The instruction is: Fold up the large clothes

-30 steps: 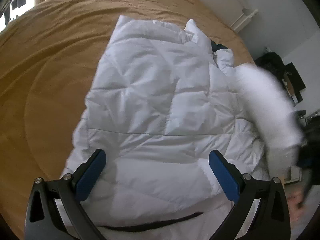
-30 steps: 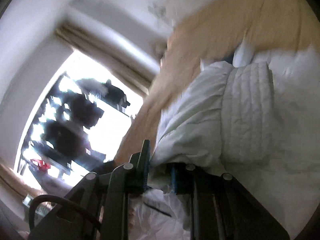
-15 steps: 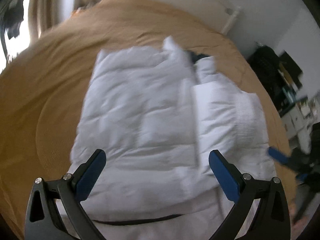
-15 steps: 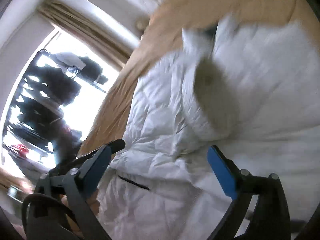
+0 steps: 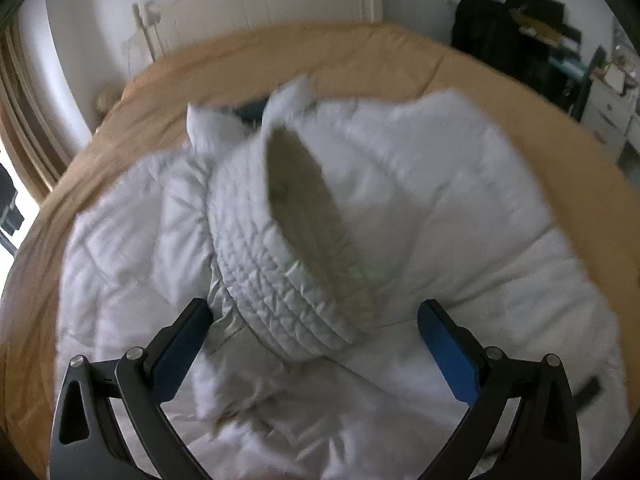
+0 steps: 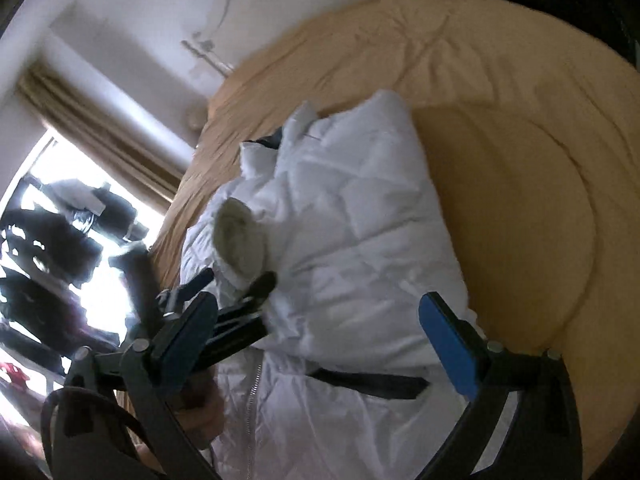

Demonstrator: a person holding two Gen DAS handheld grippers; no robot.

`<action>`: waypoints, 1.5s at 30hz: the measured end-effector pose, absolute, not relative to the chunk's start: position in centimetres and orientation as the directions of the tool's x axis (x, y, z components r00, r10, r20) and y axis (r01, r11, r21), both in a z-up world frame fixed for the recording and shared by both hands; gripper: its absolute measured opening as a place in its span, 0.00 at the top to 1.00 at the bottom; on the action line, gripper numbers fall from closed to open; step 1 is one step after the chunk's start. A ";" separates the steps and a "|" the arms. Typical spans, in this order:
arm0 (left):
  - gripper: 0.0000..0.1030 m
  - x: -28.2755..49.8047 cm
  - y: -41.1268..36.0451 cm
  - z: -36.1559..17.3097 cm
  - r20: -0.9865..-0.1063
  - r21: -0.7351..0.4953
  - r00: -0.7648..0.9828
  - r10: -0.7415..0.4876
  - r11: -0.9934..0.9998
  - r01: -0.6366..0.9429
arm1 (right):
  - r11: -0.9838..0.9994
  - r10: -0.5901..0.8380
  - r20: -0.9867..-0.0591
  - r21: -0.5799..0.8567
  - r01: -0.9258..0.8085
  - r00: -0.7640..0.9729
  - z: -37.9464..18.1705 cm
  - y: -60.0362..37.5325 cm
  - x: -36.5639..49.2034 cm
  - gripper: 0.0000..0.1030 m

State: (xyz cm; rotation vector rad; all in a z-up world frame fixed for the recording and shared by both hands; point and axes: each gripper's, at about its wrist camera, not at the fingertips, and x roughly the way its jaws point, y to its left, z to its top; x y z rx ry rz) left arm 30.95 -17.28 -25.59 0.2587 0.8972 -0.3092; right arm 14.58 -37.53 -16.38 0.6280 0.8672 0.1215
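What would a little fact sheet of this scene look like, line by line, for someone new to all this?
garment: white quilted jacket, lying on the bed
surface: tan bedspread
sleeve: cuff folded onto the jacket body, its opening facing the left camera
left gripper: fingers wide apart, the cuff lying between them, not pinched
right gripper: jaws opening, pads pressing on nothing
zipper: runs down the near part of the jacket
background: curtain beside a bright window
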 end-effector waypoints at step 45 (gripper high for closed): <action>0.98 35.9 4.5 -28.4 -0.795 -0.526 0.317 -0.517 0.848 0.061 | 0.961 0.143 -0.784 0.255 0.104 0.604 -16.8 -31.5 23.4 0.13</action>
